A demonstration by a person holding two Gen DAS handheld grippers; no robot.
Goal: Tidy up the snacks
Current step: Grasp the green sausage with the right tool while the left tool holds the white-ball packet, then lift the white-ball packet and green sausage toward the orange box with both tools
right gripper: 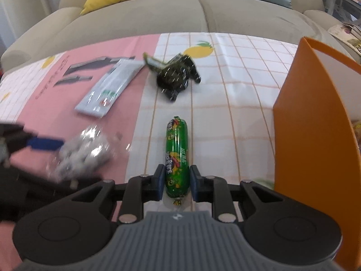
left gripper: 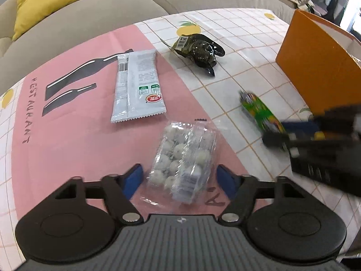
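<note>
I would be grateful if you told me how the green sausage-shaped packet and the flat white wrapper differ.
The green sausage-shaped packet is a plump, glossy tube; the flat white wrapper is thin and matte. The green packet sits between the right gripper's pads on the white checked cloth; the white wrapper lies untouched on the pink mat. Both lie on the table.

"RESTAURANT" — in dark capitals — runs along the pink tablecloth panel
</note>
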